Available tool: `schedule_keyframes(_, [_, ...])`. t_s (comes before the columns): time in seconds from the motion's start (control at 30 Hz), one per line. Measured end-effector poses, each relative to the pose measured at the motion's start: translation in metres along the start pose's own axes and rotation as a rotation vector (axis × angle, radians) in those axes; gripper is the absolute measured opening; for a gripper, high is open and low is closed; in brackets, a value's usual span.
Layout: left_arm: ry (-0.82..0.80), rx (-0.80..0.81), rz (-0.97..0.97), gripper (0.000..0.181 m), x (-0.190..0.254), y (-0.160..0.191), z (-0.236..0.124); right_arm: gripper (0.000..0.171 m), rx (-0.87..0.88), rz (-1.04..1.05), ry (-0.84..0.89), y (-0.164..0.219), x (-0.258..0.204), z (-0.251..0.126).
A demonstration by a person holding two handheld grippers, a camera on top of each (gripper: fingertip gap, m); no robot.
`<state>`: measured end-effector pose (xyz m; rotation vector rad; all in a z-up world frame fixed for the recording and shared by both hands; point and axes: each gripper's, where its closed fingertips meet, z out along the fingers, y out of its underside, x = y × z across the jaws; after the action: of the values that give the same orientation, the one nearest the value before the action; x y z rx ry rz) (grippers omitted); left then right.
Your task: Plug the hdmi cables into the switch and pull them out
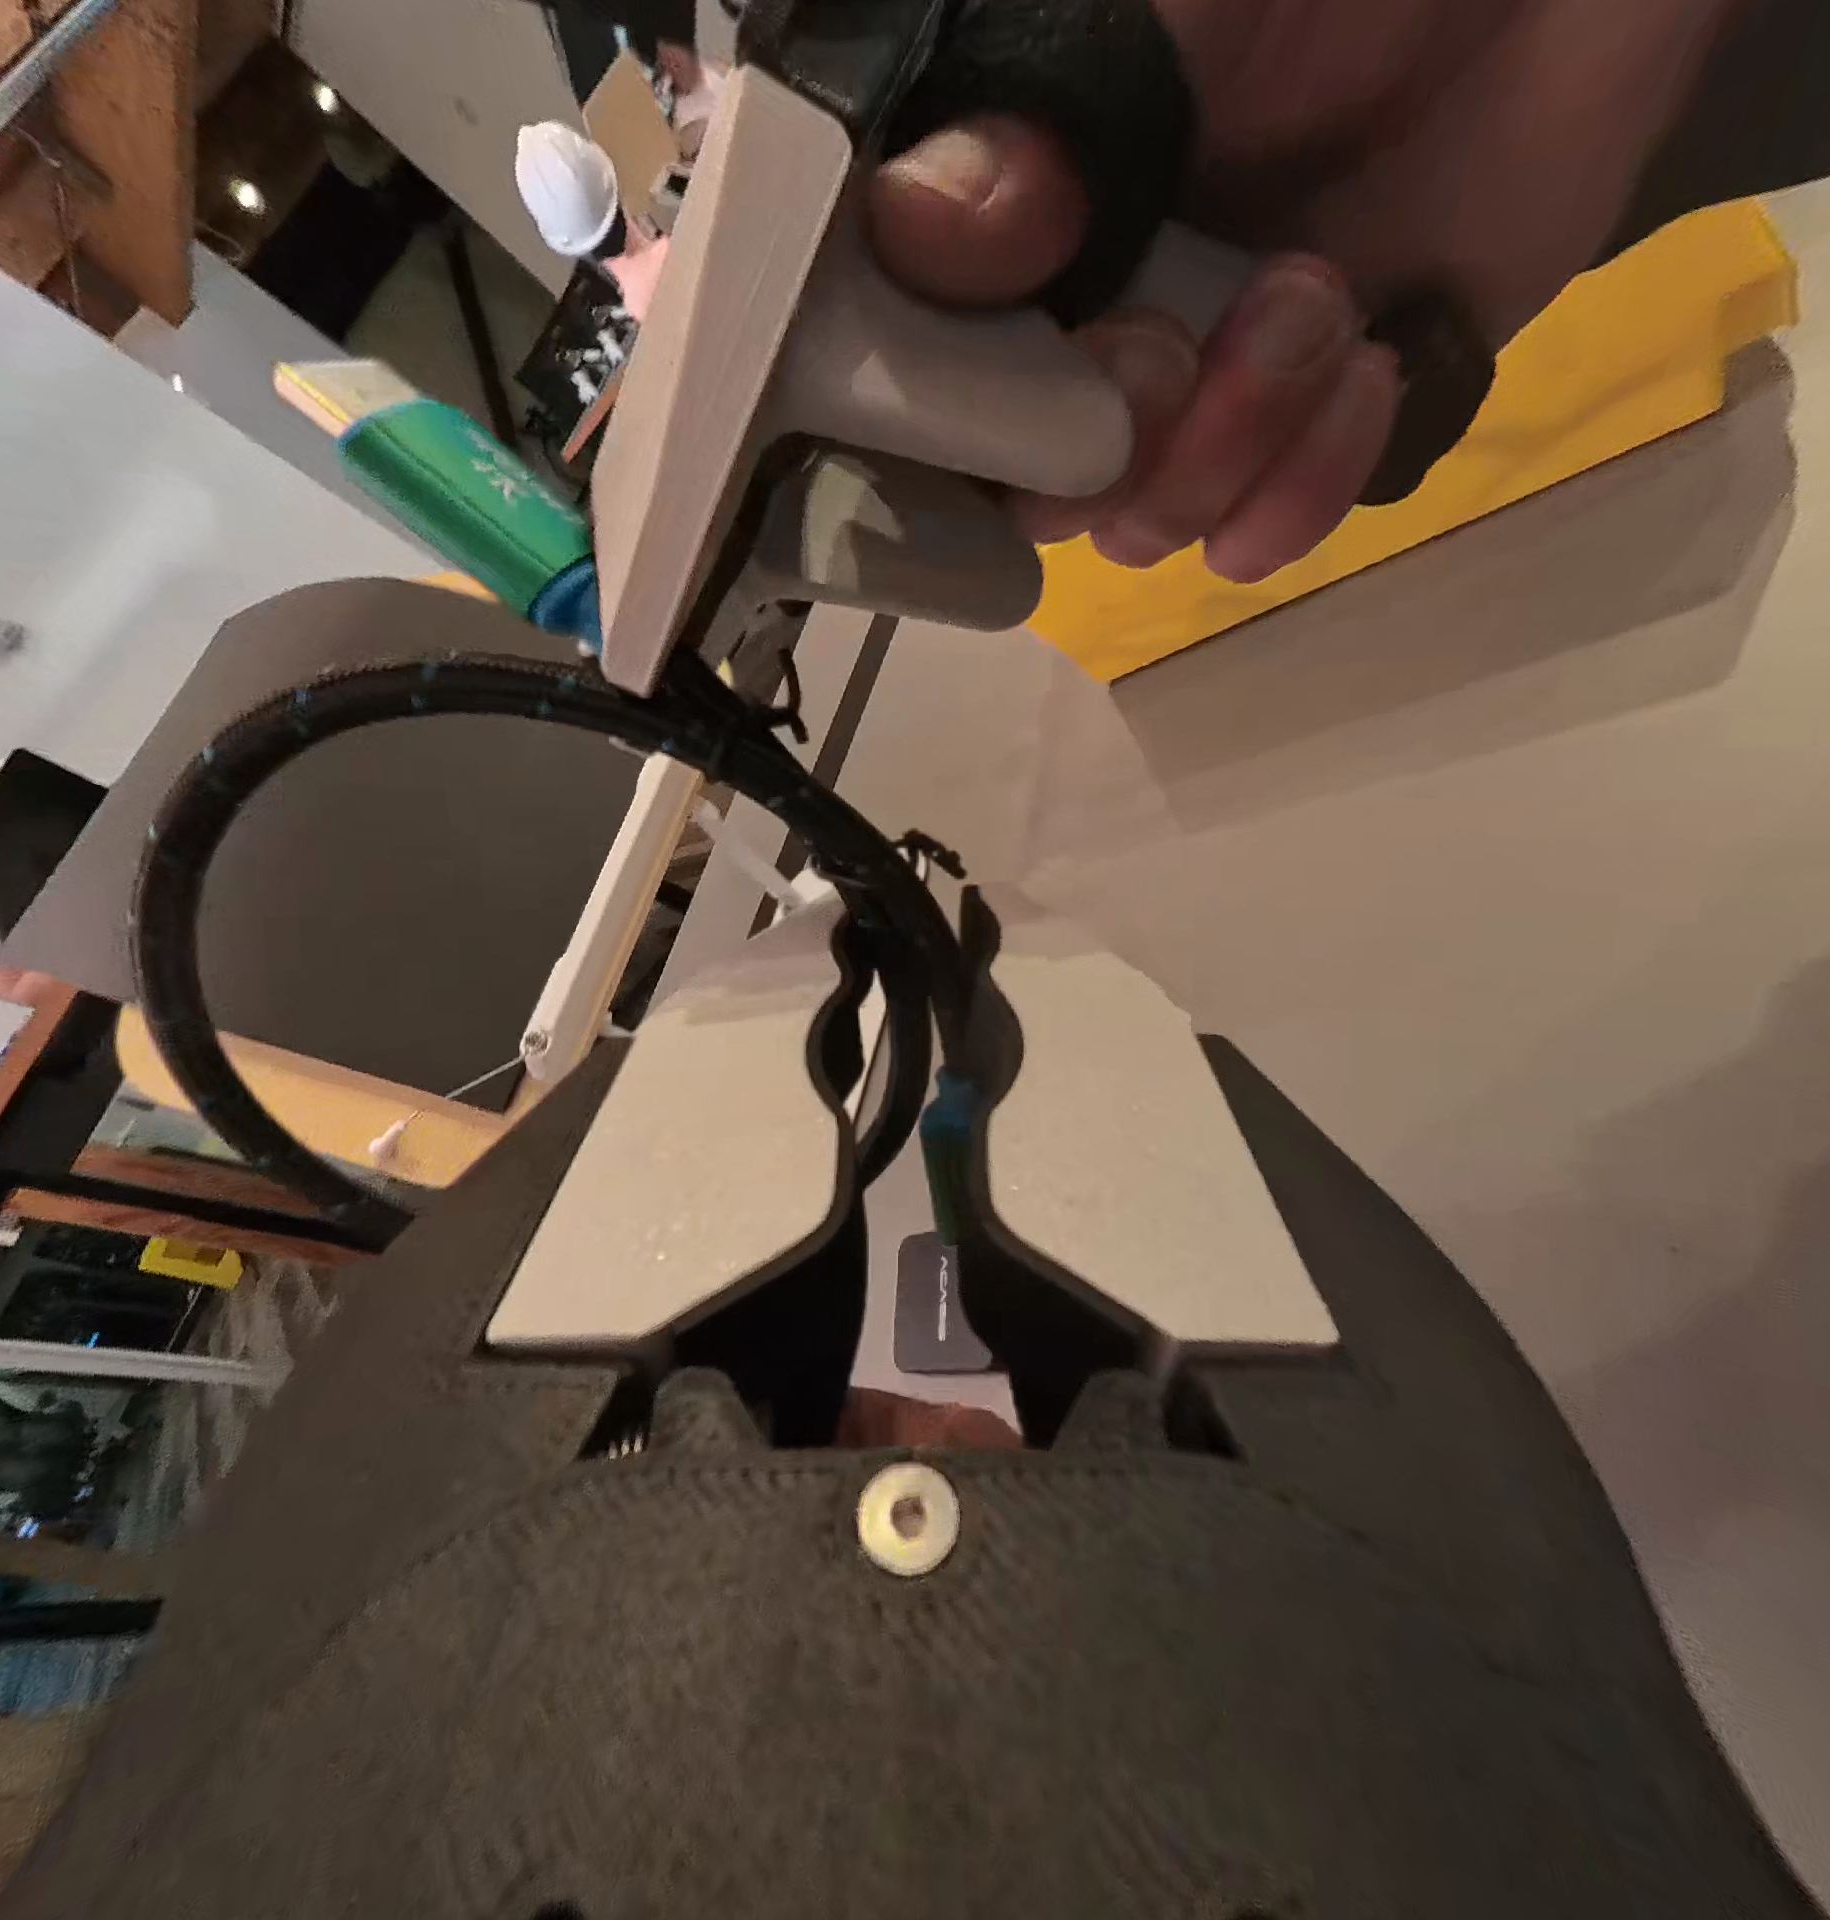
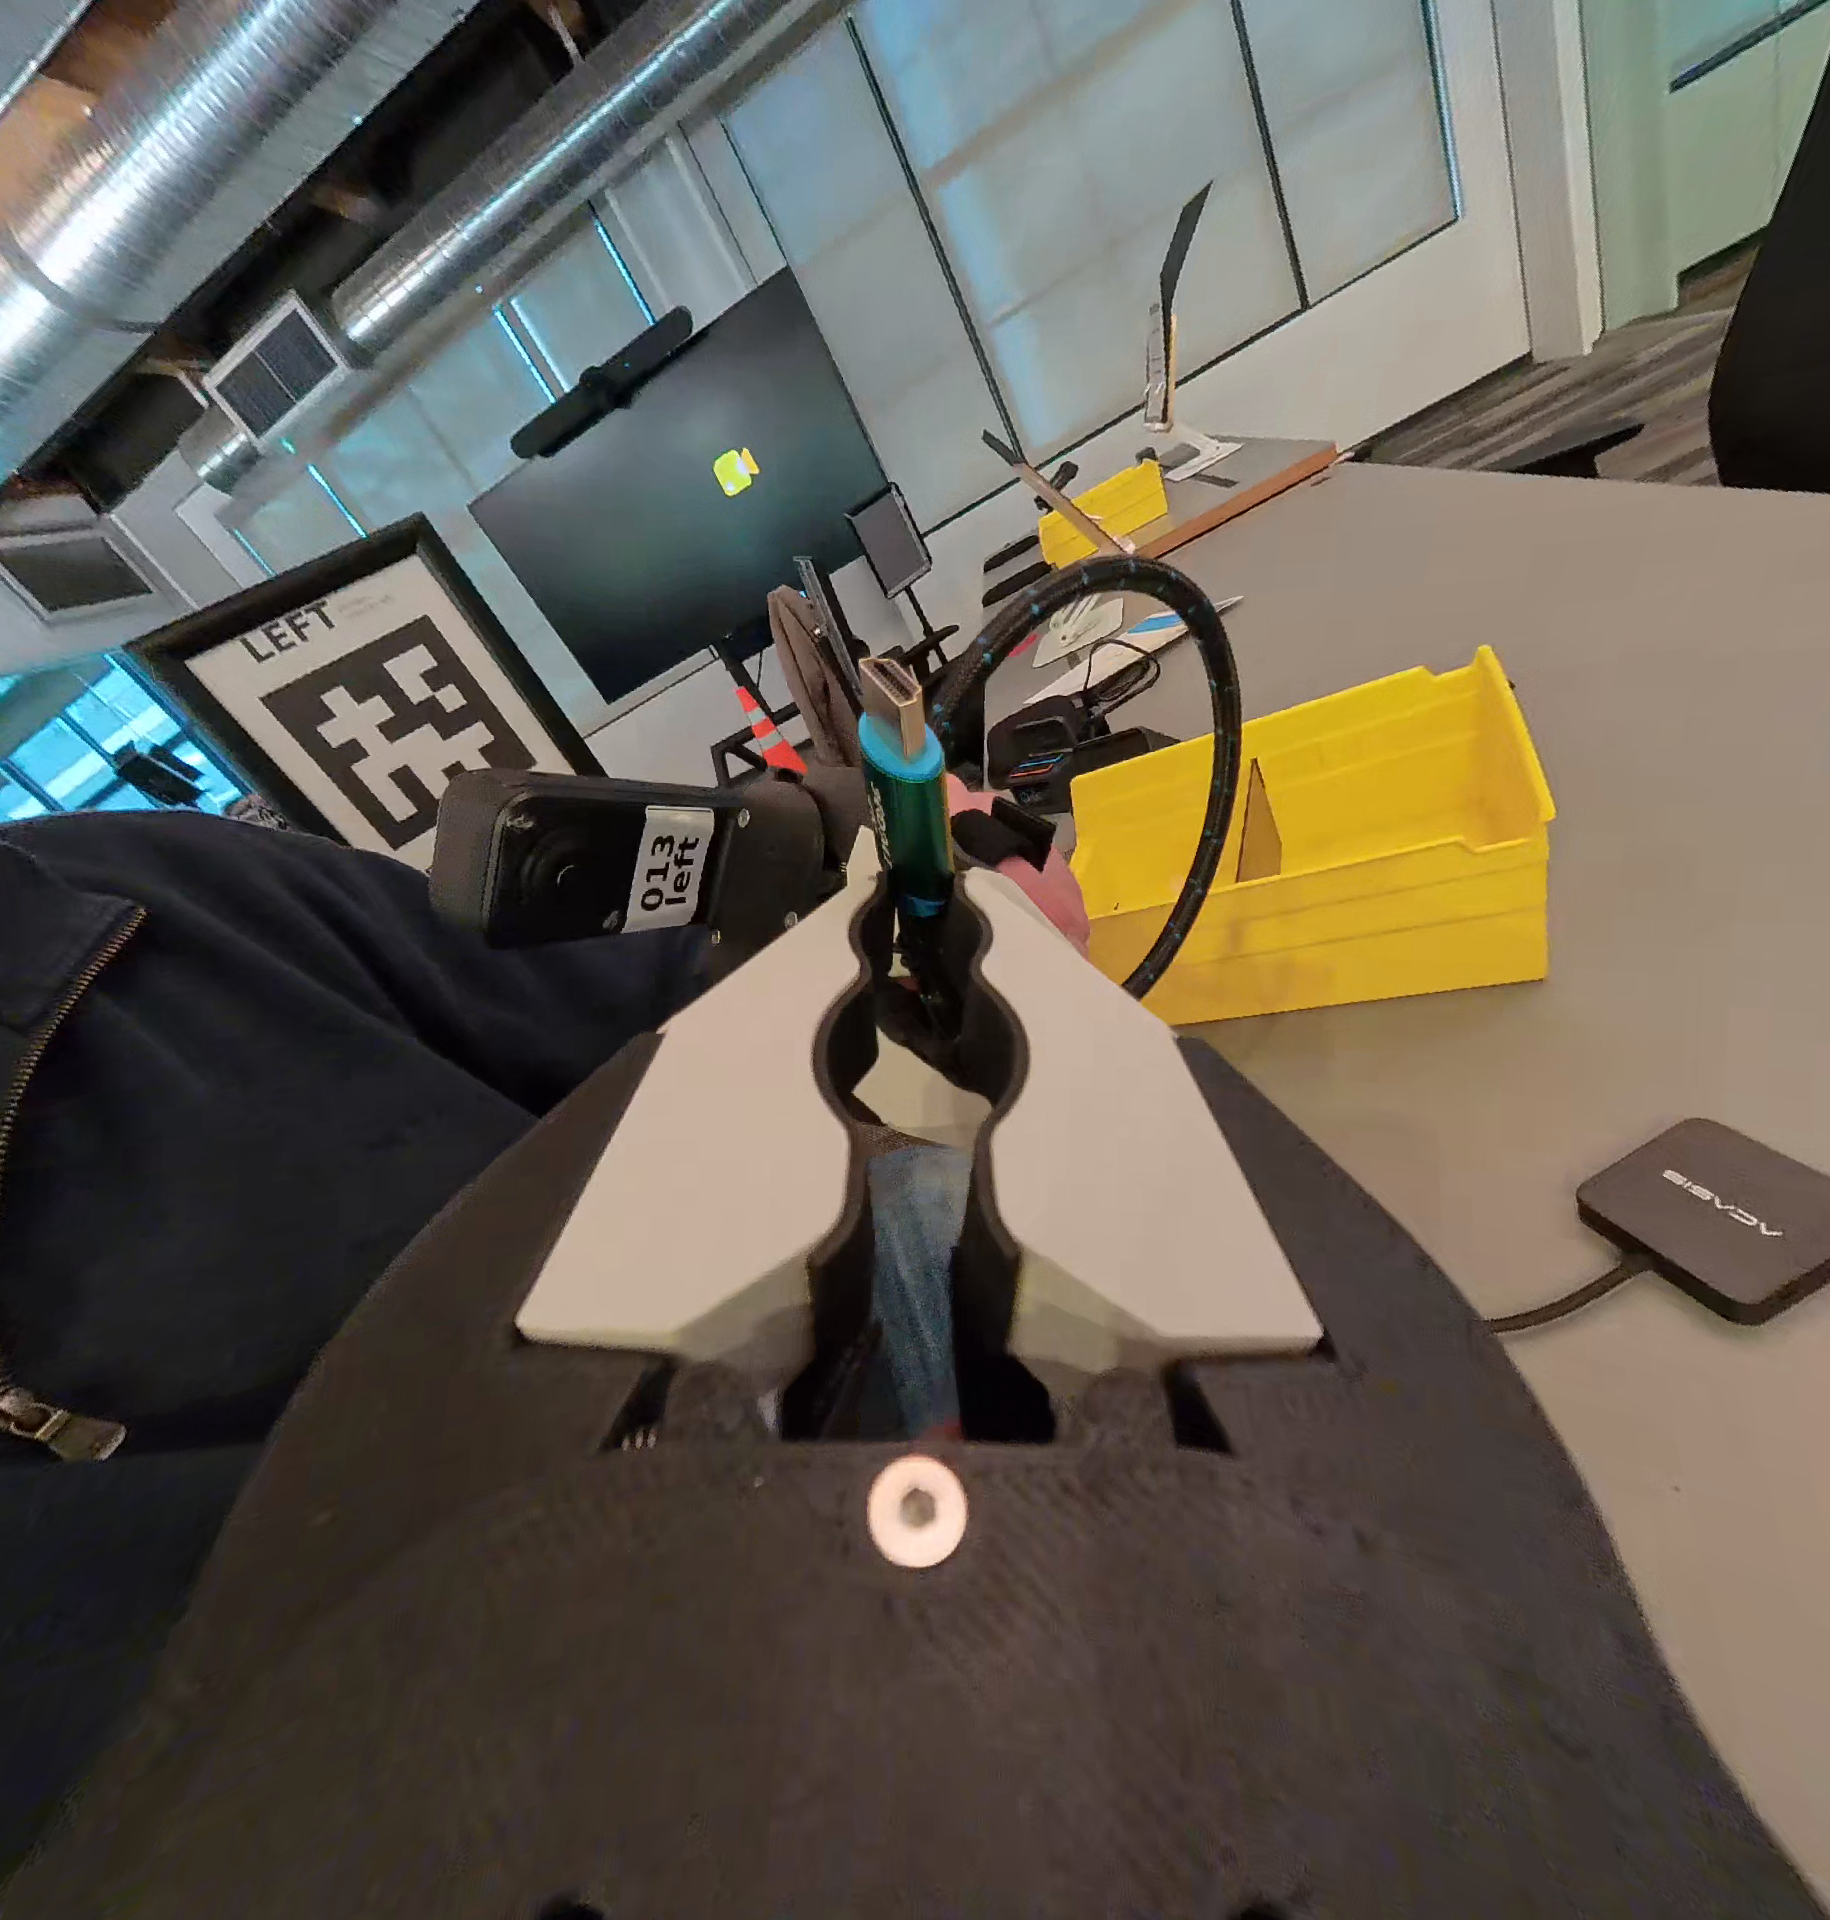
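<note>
A black braided HDMI cable [image 1: 178, 831] curls in a loop between both grippers. My right gripper [image 2: 916, 899] is shut on the neck of its green plug [image 2: 903, 805], whose metal tip points up and away. In the left wrist view the right gripper [image 1: 630, 623] shows side-on in a gloved hand, with that plug [image 1: 464, 499] sticking out of it. My left gripper [image 1: 911, 935] is shut on the bundled cable just above a second green and blue plug [image 1: 942, 1164]. The black flat switch [image 2: 1732, 1216] lies on the grey table [image 2: 1669, 727], apart from both plugs. It also shows between the left fingers [image 1: 937, 1304].
A yellow plastic bin [image 2: 1306, 831] stands on the table behind the cable loop and also shows in the left wrist view [image 1: 1410, 447]. The switch's own lead [image 2: 1545, 1309] runs left across the table. A person's dark jacket [image 2: 215, 1091] fills the left side. My hands' fingertips stand some 6 centimeters from each other. From the left gripper's tips to the black flat switch [image 2: 1732, 1216] is close to 25 centimeters. Seen from the left wrist view [image 1: 946, 1279] as well.
</note>
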<state>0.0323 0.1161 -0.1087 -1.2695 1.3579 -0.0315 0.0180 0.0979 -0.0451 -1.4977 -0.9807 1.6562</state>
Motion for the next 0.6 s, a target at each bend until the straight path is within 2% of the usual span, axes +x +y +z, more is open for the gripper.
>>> schedule_keyframes(0.13, [-0.006, -0.01, -0.175, 0.01, -0.009, 0.007, 0.002, 0.008, 0.048, -0.031, 0.03, -0.006, 0.008, 0.001])
schedule_keyframes(0.17, [0.0, -0.001, -0.227, 0.009, -0.01, 0.006, 0.002, 0.015, 0.057, -0.054, 0.066, -0.008, 0.012, -0.001])
schedule_keyframes(0.2, [0.006, 0.008, -0.279, 0.009, -0.012, 0.006, 0.002, 0.035, 0.052, -0.09, 0.126, -0.008, 0.018, -0.004])
schedule_keyframes(0.23, [0.021, 0.018, -0.333, 0.009, -0.012, 0.005, 0.001, 0.04, 0.037, -0.156, 0.198, -0.008, 0.024, -0.009])
schedule_keyframes(0.3, [0.041, 0.039, -0.414, 0.009, -0.014, 0.003, 0.001, 0.035, -0.023, -0.349, 0.352, -0.006, 0.032, -0.021])
schedule_keyframes(0.43, [0.112, 0.065, -0.551, 0.009, -0.012, -0.001, 0.0, 0.027, -0.169, -0.927, 0.663, -0.013, 0.023, -0.031])
schedule_keyframes(0.53, [0.156, 0.07, -0.624, 0.009, -0.009, -0.003, 0.001, 0.02, -0.3, -1.249, 0.744, -0.008, 0.012, -0.018])
schedule_keyframes(0.6, [0.19, 0.072, -0.66, 0.009, -0.006, -0.006, 0.0, 0.019, -0.365, -1.378, 0.779, -0.005, 0.012, -0.011])
